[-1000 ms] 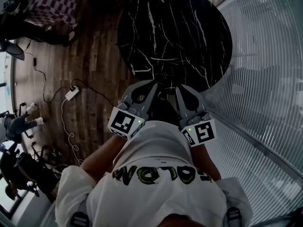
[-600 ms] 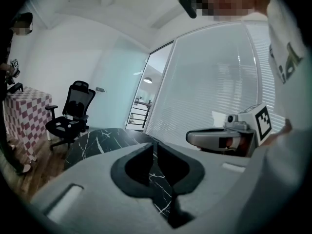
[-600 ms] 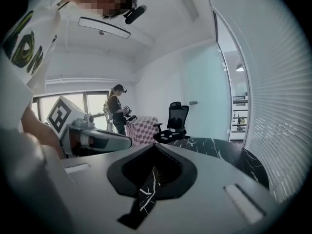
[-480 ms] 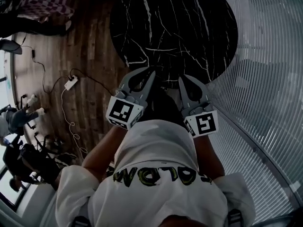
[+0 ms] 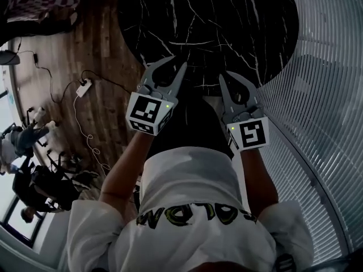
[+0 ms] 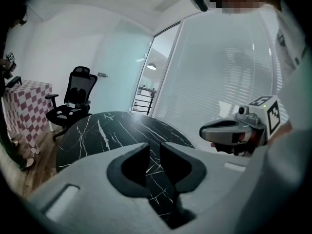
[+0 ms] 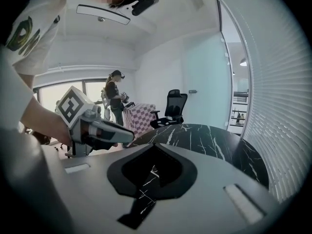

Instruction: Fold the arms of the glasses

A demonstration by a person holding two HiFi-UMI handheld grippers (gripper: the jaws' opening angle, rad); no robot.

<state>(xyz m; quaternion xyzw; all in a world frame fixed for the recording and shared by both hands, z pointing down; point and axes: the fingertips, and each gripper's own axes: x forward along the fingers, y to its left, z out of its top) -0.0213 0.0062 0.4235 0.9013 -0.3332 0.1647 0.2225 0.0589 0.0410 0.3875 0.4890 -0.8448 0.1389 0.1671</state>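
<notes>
Black marble table [image 5: 215, 27] | right claw [image 5: 226, 78] over near rim | blinds [image 5: 329, 95] beside

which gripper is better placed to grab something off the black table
Left, marginally. Both hover at the near edge of the table, but the left gripper has just been opening its jaws, empty, while the right gripper has them together. No glasses show anywhere.
</notes>
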